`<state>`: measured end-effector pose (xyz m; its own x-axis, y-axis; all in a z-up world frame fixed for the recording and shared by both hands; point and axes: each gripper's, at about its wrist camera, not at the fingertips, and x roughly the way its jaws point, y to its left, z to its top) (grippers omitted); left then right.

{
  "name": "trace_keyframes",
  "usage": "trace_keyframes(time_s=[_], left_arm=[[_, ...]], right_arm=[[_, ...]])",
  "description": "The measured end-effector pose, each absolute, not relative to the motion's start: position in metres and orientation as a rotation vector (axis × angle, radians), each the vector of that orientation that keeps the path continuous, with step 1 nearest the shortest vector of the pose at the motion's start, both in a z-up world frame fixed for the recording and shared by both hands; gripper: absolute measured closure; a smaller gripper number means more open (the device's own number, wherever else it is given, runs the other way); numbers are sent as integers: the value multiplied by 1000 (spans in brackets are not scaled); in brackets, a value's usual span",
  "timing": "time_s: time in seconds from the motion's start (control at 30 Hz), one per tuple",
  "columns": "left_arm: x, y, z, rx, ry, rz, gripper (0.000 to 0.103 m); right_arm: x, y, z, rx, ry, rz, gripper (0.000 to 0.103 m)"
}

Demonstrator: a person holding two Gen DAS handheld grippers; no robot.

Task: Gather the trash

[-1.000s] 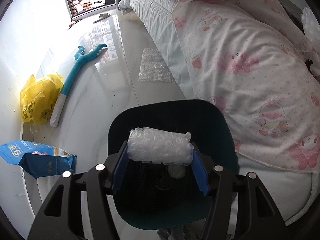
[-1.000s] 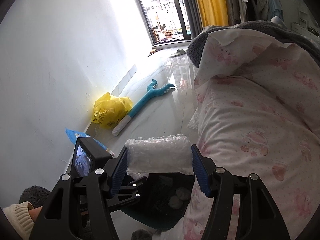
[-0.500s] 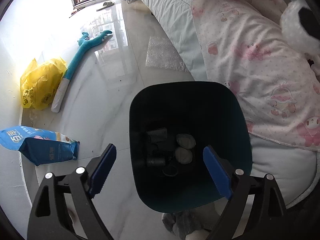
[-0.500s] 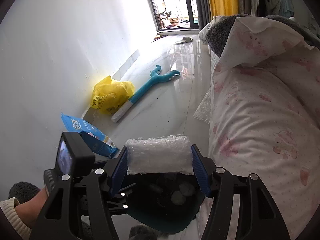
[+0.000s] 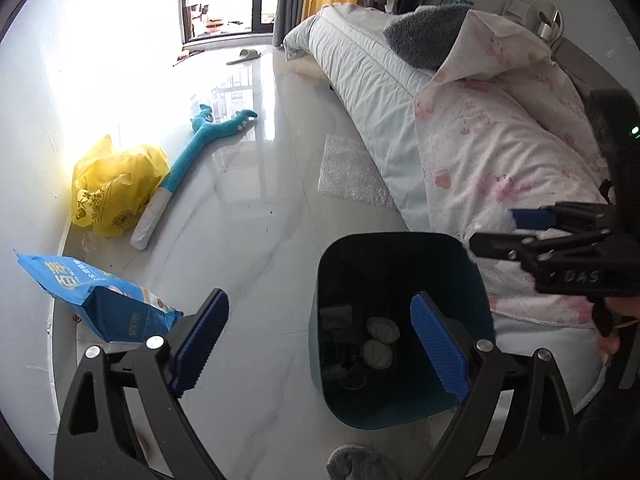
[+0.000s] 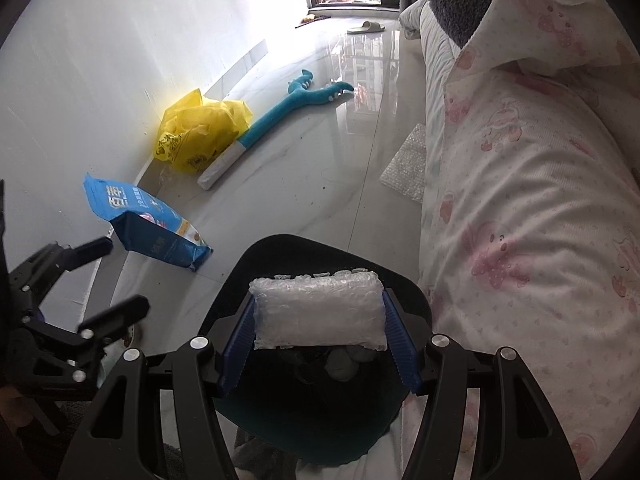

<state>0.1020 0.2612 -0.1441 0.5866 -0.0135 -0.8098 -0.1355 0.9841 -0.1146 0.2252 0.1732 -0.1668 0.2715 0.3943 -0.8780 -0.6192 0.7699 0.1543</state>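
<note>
A dark teal trash bin (image 5: 472, 280) stands on the floor beside the bed, with crumpled trash inside. My left gripper (image 5: 320, 340) is open and empty, low over the bin's left rim. My right gripper (image 6: 318, 334) is shut on a roll of bubble wrap (image 6: 318, 312) and holds it over the bin (image 6: 240, 272). The right gripper also shows in the left wrist view (image 5: 520, 226), above the bin's right rim. A flat sheet of bubble wrap (image 5: 352, 172) lies on the floor by the bed.
A blue snack bag (image 5: 92, 292), a yellow plastic bag (image 5: 116, 188) and a teal plush toy (image 5: 192, 152) lie along the wall at left. The bed with a pink-patterned quilt (image 5: 500, 152) fills the right. A slipper (image 5: 244, 56) lies near the window.
My left gripper opened and let its bubble wrap roll go, then drew back to the left. My right gripper moved over the bin with its roll still held.
</note>
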Motion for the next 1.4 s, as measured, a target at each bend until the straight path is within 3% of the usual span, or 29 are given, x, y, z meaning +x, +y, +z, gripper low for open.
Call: trace_keyframes(time_s=[0.5, 0.63, 0.77, 1.4], left_arm=[[84, 262, -81, -152, 715, 88, 9], [82, 254, -63, -140, 652, 75, 9], [79, 243, -42, -119, 603, 58, 9], [106, 189, -7, -160, 504, -48, 9]], right_arm=[[223, 186, -207, -381, 1219, 650, 41], [220, 189, -208, -414, 1229, 655, 31], [216, 189, -196, -422, 1182, 662, 26], [209, 127, -102, -261, 851, 692, 25]])
